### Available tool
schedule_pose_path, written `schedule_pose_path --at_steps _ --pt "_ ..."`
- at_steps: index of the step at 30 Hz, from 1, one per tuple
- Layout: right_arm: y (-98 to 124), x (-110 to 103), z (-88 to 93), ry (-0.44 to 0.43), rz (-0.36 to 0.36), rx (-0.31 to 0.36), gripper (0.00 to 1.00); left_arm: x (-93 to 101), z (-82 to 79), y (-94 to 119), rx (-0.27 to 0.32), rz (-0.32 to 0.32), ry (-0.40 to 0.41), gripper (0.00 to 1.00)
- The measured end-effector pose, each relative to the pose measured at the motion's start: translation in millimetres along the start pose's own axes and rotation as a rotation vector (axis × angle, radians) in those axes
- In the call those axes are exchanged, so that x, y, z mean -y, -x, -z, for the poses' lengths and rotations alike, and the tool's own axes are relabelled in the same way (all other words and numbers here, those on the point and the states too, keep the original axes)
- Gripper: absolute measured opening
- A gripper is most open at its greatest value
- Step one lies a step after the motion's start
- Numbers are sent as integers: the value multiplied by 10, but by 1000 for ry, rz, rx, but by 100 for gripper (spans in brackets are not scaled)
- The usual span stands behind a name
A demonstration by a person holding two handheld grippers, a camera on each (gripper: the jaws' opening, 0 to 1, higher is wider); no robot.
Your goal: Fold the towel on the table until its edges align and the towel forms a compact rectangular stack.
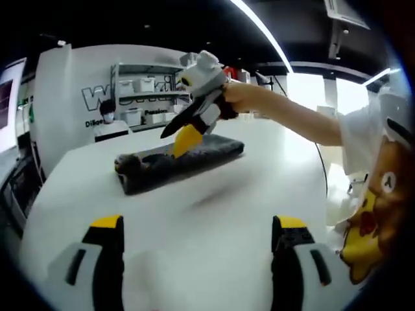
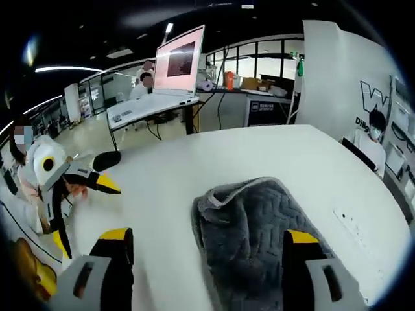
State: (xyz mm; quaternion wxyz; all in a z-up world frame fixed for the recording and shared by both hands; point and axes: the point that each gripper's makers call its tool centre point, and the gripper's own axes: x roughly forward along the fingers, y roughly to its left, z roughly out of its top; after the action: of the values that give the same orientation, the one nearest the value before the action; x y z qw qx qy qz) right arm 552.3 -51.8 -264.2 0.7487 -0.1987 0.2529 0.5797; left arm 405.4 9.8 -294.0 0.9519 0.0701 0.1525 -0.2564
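Bright, even indoor light from ceiling strips (image 1: 259, 26) and from windows (image 2: 259, 65) behind. Mild glare across the white desk (image 1: 227, 220), a soft smeared shadow beside the towel (image 1: 175, 162). Slight overall softness; strong fisheye bending toward the edges.

We're seeing the towel (image 1: 178, 162) lying folded on the table (image 1: 214, 240), w/ the right gripper (image 1: 185, 129) hanging just above it, held by a hand (image 1: 243, 97). In the right gripper view the towel (image 2: 256, 240) is lying betw. our jaws, left gripper (image 2: 81, 181) sitting off to the left, apart from it. Shelves (image 1: 146, 97) are standing behind the table.
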Motion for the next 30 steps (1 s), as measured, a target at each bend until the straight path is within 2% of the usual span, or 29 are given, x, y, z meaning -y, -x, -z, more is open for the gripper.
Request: schedule_pose_path --at_steps 6,11,17,21,27,30 --pt "411 159 169 -30 66 63 100 -7 -23 -8 0 -1 -5 99" --pt "955 270 548 -52 159 96 100 -5 -56 -102 1 11 -11 99" --pt "1450 343 1013 -102 227 107 100 0 -126 -196 3 20 -18 99" --pt "1684 356 1285 -127 259 104 100 32 -154 -254 -1 26 -25 99" --pt "1983 220 1659 -140 278 124 100 82 -185 -320 -13 27 -35 99" --pt "2097 170 1814 -174 286 145 100 106 -213 -332 -12 27 -37 99"
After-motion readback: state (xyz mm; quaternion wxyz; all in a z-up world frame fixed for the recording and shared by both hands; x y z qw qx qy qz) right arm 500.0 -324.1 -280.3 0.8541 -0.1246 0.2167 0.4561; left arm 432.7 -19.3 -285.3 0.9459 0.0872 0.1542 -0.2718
